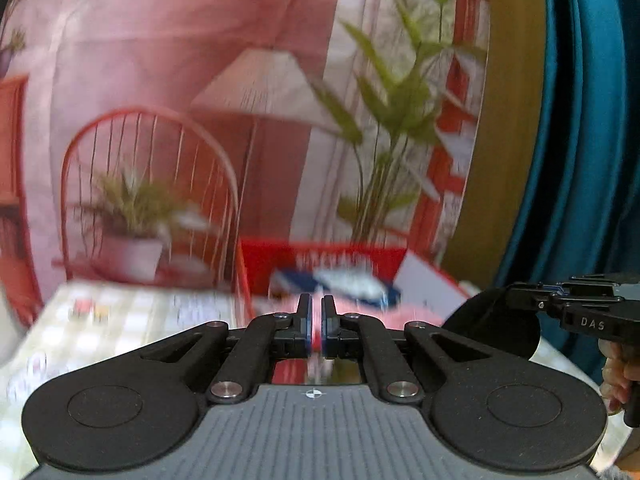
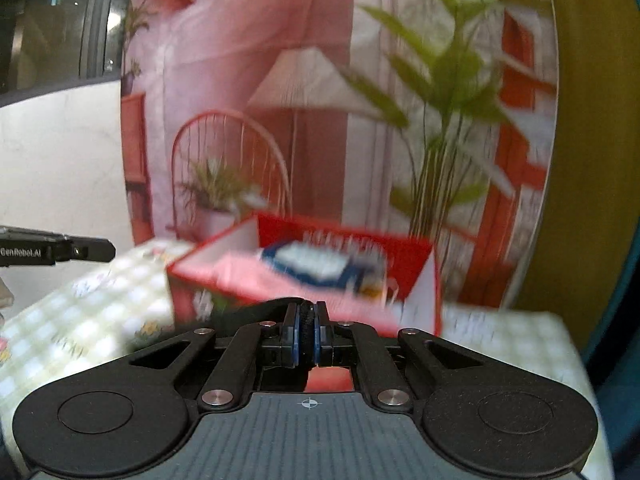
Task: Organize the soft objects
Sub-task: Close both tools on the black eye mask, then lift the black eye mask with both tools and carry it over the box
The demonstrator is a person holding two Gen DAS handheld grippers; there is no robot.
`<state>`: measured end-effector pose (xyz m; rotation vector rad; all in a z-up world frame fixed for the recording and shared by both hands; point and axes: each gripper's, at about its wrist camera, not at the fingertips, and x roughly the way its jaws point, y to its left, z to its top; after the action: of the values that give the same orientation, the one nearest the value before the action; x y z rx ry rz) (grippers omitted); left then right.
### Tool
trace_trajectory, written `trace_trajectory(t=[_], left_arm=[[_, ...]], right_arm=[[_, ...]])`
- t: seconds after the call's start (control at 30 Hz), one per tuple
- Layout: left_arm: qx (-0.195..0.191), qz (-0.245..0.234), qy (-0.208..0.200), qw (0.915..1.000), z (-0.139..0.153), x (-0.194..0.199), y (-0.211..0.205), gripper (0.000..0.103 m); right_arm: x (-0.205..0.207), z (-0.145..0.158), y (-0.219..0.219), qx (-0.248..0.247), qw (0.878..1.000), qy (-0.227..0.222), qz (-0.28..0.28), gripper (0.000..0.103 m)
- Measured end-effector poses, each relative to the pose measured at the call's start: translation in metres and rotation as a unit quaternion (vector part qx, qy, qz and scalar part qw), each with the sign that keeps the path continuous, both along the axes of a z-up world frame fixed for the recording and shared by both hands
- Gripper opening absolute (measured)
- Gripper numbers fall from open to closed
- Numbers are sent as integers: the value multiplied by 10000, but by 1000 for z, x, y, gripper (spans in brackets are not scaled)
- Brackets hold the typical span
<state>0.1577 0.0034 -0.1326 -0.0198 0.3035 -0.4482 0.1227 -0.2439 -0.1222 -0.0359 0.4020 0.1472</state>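
An open red box [image 1: 256, 280] [image 2: 412, 260] stands on the checked tablecloth, with a pink cloth [image 2: 256, 276] and a blue and white soft item [image 1: 352, 280] [image 2: 320, 268] lying in it. My right gripper [image 2: 307, 320] [image 1: 516, 291] is shut on a black soft piece [image 2: 307, 316], which bulges to the left of the pads and shows as a dark rounded flap [image 1: 492, 320] in the left wrist view. My left gripper [image 1: 317, 320] [image 2: 108, 250] is shut just in front of the box, and I see nothing clearly between its pads. Both views are blurred.
The table wears a green and white checked cloth [image 1: 100, 340] [image 2: 80, 320]. Behind it hangs a backdrop printed with a lamp, a chair and plants [image 1: 260, 100]. A teal curtain [image 1: 580, 120] hangs at the right. A hand [image 1: 618, 380] grips the right tool.
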Motion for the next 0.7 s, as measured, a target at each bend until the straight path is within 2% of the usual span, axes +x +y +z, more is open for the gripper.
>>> trace_trajectory(t=[0.1, 0.17, 0.27, 0.33, 0.37, 0.4, 0.47, 0.53, 0.6, 0.63, 0.7], left_arm=[[19, 28, -86, 10000, 12, 21, -11, 5], [-140, -104, 117, 9998, 13, 34, -19, 5], [-135, -257, 370, 9989, 2, 44, -37, 7], [-129, -438, 699, 9965, -16, 46, -50, 17], [-167, -520, 887, 9946, -26, 46, -54, 35], [-248, -596, 1099, 9918, -38, 46, -56, 54], [-454, -647, 1497, 9856, -63, 46, -61, 64], [-756, -630, 1948, 9759, -87, 48, -62, 65], [-1212, -651, 2430, 9602, -112, 50, -60, 69], [-1318, -673, 2590, 9545, -122, 50, -60, 69], [-1230, -753, 2669, 9529, -134, 47, -70, 69]], right_arm=[[21, 16, -6, -126, 9996, -245, -69, 6], [37, 21, -8, -182, 9995, -265, -66, 6], [56, 26, -6, -314, 9993, -213, 6, 6], [62, 31, -3, -416, 9989, -218, 79, 6], [65, 33, -2, -455, 9987, -222, 108, 5], [67, 35, 0, -486, 9985, -219, 133, 5], [68, 36, 3, -548, 9981, -202, 172, 5], [69, 35, 4, -566, 9981, -168, 170, 5], [71, 30, 2, -477, 9987, -101, 113, 5], [73, 28, 1, -429, 9990, -58, 81, 5], [75, 22, 0, -372, 9993, 16, 43, 5]])
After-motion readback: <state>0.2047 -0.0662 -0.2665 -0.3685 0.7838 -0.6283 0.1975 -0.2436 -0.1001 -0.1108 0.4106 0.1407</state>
